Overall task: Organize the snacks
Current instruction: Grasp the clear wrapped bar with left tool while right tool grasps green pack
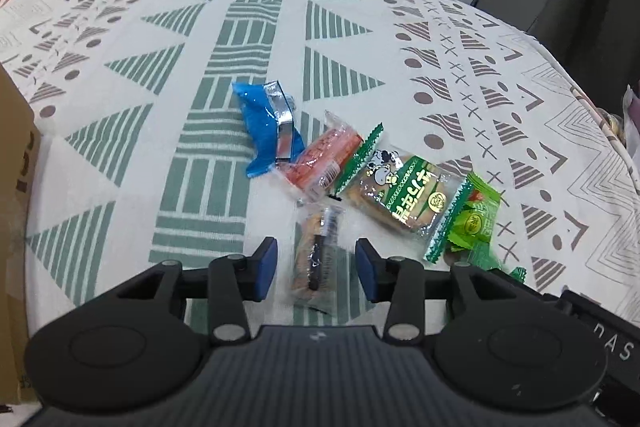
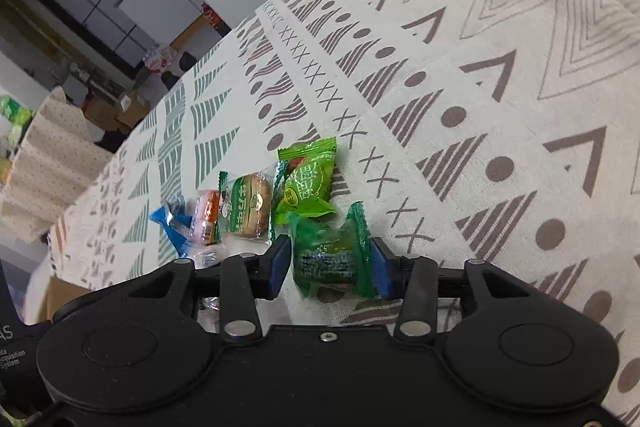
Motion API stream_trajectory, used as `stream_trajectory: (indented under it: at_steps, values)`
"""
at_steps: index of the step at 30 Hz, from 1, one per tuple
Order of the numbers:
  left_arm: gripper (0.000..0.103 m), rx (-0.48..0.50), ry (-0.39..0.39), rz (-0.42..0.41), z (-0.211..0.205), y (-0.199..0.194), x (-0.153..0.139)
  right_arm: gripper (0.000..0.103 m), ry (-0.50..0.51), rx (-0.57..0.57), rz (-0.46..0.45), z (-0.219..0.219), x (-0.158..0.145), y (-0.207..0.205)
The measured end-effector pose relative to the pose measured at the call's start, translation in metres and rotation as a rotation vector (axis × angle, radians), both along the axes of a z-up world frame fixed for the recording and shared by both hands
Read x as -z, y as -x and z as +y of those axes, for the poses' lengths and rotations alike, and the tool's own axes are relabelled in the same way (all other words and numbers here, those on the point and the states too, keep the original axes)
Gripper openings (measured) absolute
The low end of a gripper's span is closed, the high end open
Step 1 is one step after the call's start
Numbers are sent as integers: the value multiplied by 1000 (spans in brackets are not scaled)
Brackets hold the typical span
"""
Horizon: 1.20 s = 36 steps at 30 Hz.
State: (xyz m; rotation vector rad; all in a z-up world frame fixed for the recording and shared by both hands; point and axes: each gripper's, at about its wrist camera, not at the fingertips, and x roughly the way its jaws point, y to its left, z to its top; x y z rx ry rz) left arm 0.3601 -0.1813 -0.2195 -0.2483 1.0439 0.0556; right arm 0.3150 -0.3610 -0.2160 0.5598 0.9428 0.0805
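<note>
Several wrapped snacks lie in a row on the patterned tablecloth [image 1: 200,67]: a blue packet [image 1: 268,125], a red one in clear wrap [image 1: 320,163], a green-edged cake packet [image 1: 400,195] and a bright green packet [image 1: 476,223]. My left gripper [image 1: 317,267] is open, with a clear-wrapped brown snack [image 1: 314,259] lying on the cloth between its blue pads. In the right wrist view, my right gripper [image 2: 330,265] is open around a dark green wrapped snack [image 2: 332,255]. Its right pad is at the wrapper's edge. The bright green packet [image 2: 308,179] lies just beyond.
A cardboard box [image 1: 12,187] stands against the table's left side. The cloth stretches bare beyond the snacks to the far edge, with shoes and boxes on the floor behind. The right gripper's black body [image 1: 592,323] sits close at the lower right.
</note>
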Motion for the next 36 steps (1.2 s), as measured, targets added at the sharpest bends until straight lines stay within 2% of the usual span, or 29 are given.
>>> stream_trajectory:
  at_steps: [1,2,3,4,6,8,9,10,12,18,26,36]
  values:
    - [39,5,-15,-2,-2,0,0,57,5,-9,0,2,0,-1]
    - [34,4,-30,1,-3,0,0,62,10,-17,-5,4,1,-2]
    - [25,-3,-37,2,-3,0,0,66,14,-21,-11,5,1,-3]
    - [20,-10,-41,6,-1,0,0,66,22,-25,-14,7,1,-5]
    - [18,-11,-37,11,1,0,-1,66,42,-28,-17,10,3,-8]
    - [17,-6,-37,12,3,0,-3,61,57,-33,-24,12,4,-8]
    - [17,-9,-35,10,4,1,-4,47,70,-40,-26,13,4,-8]
    - [17,-15,-30,7,6,3,-6,39,71,-46,-23,13,5,-8]
    - [17,-19,-23,-5,8,7,-10,36,44,-31,-21,10,4,-6]
    - [17,-18,-9,-20,15,25,-27,35,28,-5,-33,1,-3,9]
    - [17,-35,8,-43,30,57,-58,35,27,-20,-82,4,-26,37]
    - [17,-61,37,-96,53,98,-97,35,29,-57,-160,26,-66,77]
